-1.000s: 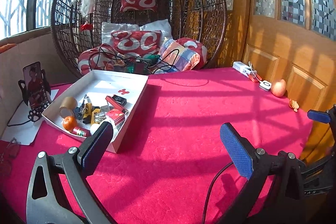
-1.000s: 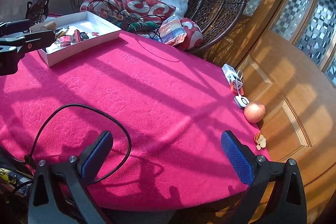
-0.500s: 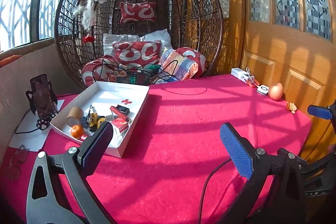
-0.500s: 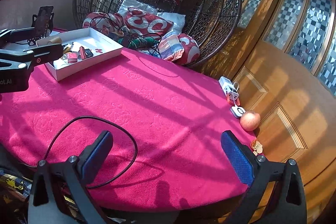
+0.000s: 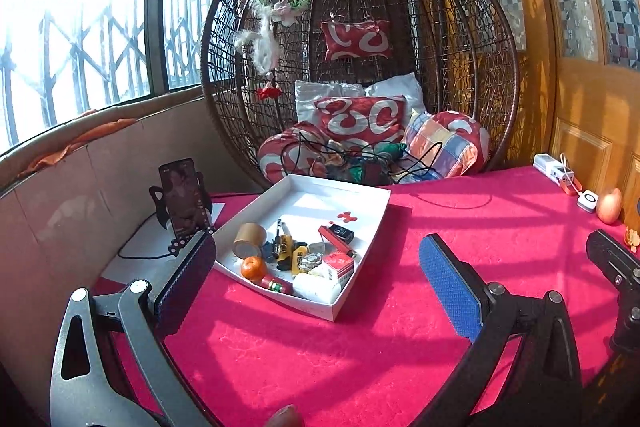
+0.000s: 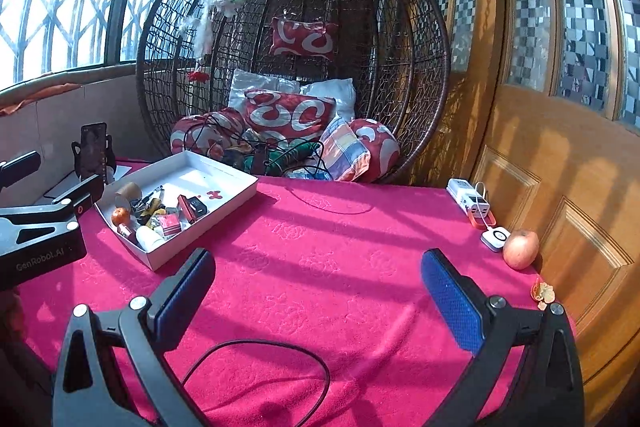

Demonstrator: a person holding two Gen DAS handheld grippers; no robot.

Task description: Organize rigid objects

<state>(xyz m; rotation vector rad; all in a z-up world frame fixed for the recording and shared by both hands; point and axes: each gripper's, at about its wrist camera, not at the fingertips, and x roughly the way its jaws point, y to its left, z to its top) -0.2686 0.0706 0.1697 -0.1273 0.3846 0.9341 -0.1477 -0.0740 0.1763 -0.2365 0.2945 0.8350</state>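
Both grippers, left [image 5: 316, 283] and right [image 6: 318, 291], spread and empty.
Tray [image 5: 370, 239] sits at the table's [image 5: 460, 227] left edge.

1. The small things heaped in the near corner of the white tray [image 5: 362, 283] overlap one another; several are too small to name.
2. The left gripper [image 5: 316, 275] has its base cut off by the bottom edge.
3. The phone [image 5: 181, 197] screen is too dark to read.
4. A rounded brownish shape [image 5: 286, 417] at the bottom edge is blurred and cut off.
5. The right gripper [image 5: 616, 267] shows only partly at the right edge.
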